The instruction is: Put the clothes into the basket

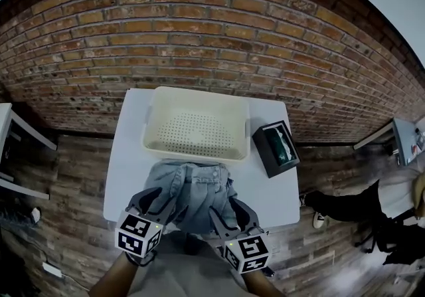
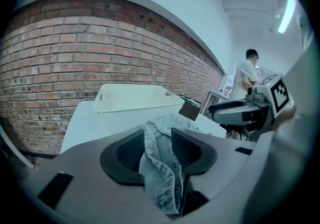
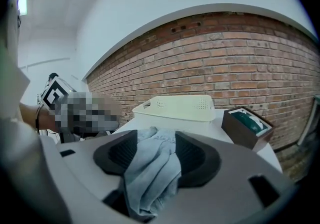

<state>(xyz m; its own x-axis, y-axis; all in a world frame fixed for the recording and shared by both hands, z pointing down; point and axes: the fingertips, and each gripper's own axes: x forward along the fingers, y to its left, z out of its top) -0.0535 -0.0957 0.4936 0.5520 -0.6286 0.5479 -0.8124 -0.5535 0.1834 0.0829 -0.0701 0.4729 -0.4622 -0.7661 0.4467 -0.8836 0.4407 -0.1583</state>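
A light-blue denim garment (image 1: 196,189) lies crumpled on the white table (image 1: 129,156), just in front of the empty cream perforated basket (image 1: 154,131). My left gripper (image 1: 165,201) grips the garment's near left edge, and a fold of denim (image 2: 160,178) is pinched between its pads. My right gripper (image 1: 222,212) holds the near right edge, with bunched denim (image 3: 150,178) filling the gap between its pads. In both gripper views the basket (image 2: 135,100) (image 3: 177,107) stands beyond the jaws.
A dark open box (image 1: 275,148) with something green inside sits on the table right of the basket. A brick wall (image 1: 212,30) runs behind. A person (image 1: 358,209) is at the right, and other white tables (image 1: 13,149) stand at both sides.
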